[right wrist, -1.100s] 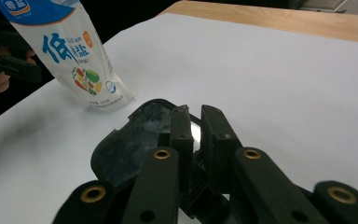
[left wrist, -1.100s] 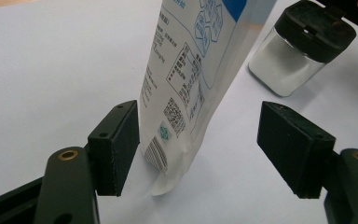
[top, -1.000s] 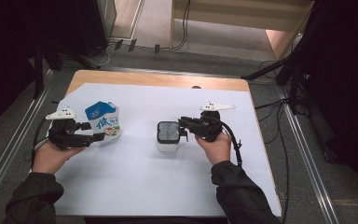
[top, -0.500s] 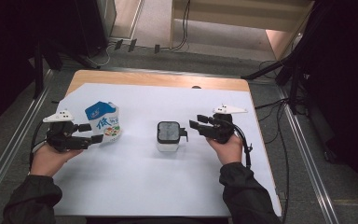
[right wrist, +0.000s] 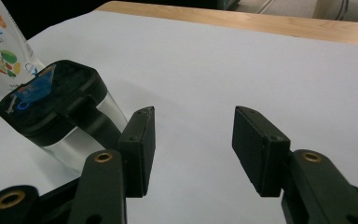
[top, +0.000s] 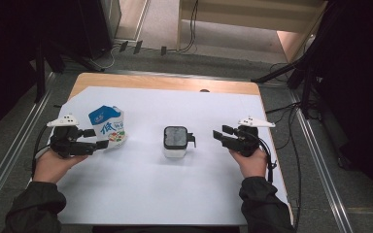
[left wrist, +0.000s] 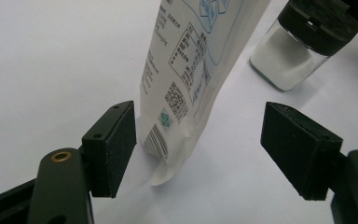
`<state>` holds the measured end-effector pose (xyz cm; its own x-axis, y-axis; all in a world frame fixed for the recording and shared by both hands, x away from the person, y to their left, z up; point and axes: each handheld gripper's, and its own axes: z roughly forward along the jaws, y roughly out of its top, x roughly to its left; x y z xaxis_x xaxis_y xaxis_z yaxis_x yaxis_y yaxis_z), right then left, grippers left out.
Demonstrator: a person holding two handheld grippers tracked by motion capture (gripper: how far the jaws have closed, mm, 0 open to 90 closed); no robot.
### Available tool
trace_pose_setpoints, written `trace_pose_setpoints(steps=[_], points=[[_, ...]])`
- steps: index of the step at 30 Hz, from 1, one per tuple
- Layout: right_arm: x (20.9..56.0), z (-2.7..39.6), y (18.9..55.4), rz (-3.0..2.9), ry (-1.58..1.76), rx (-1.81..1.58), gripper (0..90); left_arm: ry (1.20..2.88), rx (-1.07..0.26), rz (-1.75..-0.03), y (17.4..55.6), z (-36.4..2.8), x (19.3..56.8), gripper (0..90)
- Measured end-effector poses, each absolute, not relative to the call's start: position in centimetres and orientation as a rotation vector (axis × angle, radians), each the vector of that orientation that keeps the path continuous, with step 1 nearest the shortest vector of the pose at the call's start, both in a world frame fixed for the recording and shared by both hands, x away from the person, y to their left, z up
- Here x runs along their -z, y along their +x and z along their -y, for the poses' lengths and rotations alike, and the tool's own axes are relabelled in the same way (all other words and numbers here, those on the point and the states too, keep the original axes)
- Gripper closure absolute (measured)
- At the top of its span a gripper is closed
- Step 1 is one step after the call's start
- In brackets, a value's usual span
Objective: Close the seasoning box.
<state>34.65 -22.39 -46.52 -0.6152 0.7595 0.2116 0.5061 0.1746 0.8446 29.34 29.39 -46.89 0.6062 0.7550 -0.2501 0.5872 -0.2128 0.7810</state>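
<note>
A white pouch with blue print (top: 109,127) stands at the left of the white sheet. Its lower corner (left wrist: 177,93) sits between the jaws of my left gripper (top: 96,138) (left wrist: 200,144). The jaws are open: the left pad (left wrist: 114,144) is close beside the pouch and the right pad is well clear of it. A clear container with a black lid (top: 176,141) (right wrist: 56,112) holds white powder mid-table. My right gripper (top: 219,135) (right wrist: 191,149) is to its right, apart from it. Its jaws have just been opening and have nothing between them.
The white sheet (top: 175,194) covers most of the wooden table (top: 165,83). Metal rails run along both sides of the table, and cables lie on the floor behind it. The container (left wrist: 303,46) stands just beyond the pouch in the left gripper view.
My right gripper has let go of the container's black side tab, drawn away to the right and opened. The left gripper and the pouch have stayed put.
</note>
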Motion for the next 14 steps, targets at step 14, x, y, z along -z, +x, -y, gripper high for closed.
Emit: trace_pose_setpoints(steps=[14], points=[[46.85,23.42,34.40,-2.176,1.229,-1.382,48.8,1.914,-0.211,-1.066,29.56,-29.35,47.06,28.1]])
